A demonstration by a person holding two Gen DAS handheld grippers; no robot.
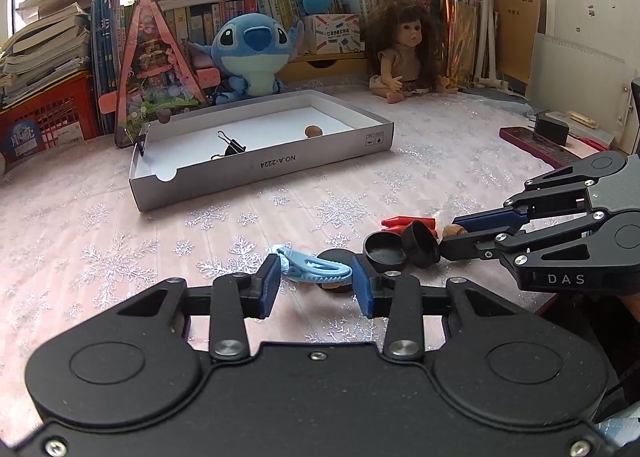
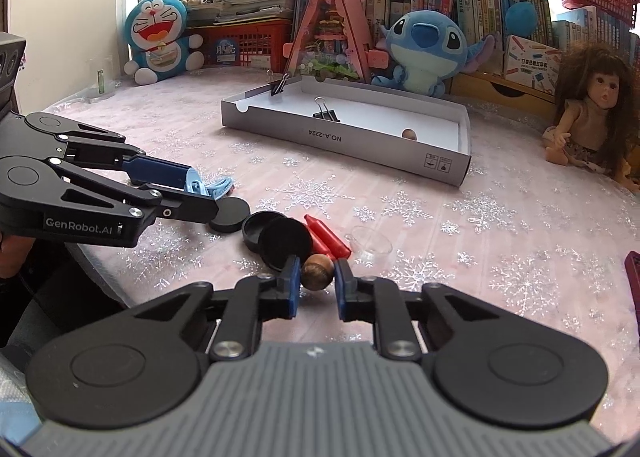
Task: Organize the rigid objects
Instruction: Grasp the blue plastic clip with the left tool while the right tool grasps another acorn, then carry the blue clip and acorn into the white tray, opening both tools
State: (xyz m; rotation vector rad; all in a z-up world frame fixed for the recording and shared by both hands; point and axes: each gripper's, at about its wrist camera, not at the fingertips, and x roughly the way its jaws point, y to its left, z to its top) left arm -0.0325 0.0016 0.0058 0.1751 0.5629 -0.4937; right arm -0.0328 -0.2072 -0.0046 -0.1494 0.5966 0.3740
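A shallow white box (image 1: 304, 161) (image 2: 360, 137) lies on the table with a black binder clip (image 1: 232, 147) (image 2: 326, 111) and a brown nut (image 1: 313, 131) (image 2: 409, 134) inside. My left gripper (image 1: 316, 283) (image 2: 206, 195) is open around a light blue hair clip (image 1: 316, 269) (image 2: 208, 187). My right gripper (image 2: 317, 277) (image 1: 450, 237) stands around a brown wooden ball (image 2: 317, 271) (image 1: 454, 231), its pads close to it. Black round lids (image 1: 386, 251) (image 2: 280, 237), a black disc (image 2: 230, 213) and red crayons (image 1: 408, 223) (image 2: 328, 241) lie between the grippers.
A clear plastic cup (image 2: 370, 243) lies right of the crayons. A doll (image 1: 404, 53) (image 2: 592, 113), a blue plush (image 1: 250, 53) (image 2: 426, 53), a pink triangular toy (image 1: 154, 65) and books line the back. A dark phone (image 1: 538, 145) lies at the right.
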